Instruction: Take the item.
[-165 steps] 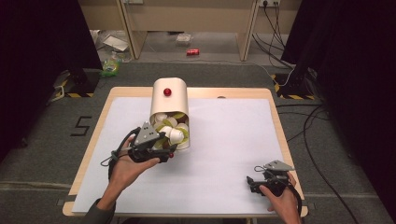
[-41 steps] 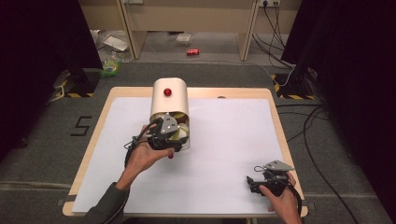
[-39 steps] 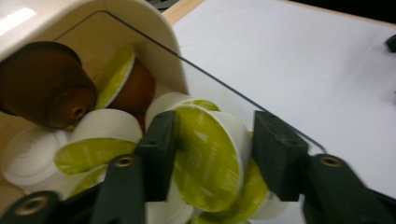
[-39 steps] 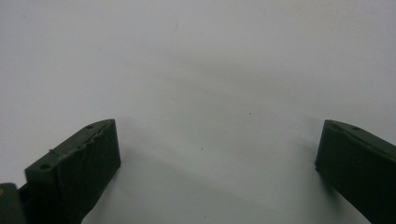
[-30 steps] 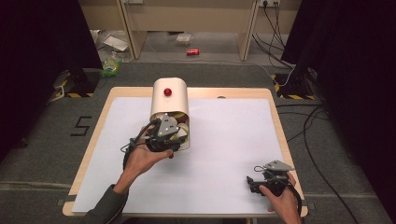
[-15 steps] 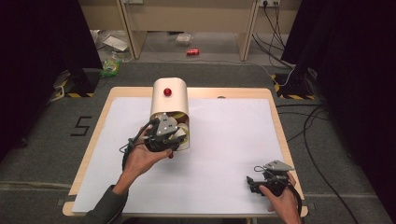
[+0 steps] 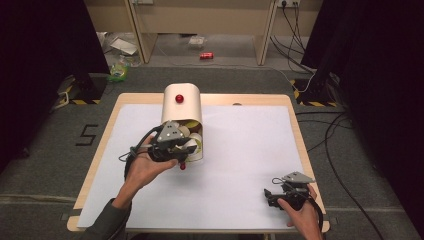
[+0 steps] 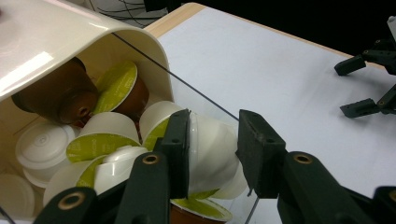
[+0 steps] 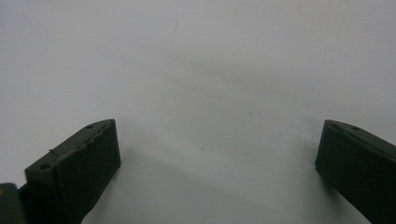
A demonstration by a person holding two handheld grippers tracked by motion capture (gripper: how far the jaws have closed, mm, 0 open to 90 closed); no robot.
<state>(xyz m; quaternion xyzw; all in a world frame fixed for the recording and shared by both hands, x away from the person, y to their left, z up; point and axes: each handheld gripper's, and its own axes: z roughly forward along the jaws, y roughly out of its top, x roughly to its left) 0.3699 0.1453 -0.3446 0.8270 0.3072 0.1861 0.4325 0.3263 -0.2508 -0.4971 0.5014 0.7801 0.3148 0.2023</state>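
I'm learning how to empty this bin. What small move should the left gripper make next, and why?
Probably draw back out of the bin: the left gripper has its jaws around a white capsule at the mouth, seemingly gripped.

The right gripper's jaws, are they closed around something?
No, the right gripper has its jaws standing wide apart over the bare white table.
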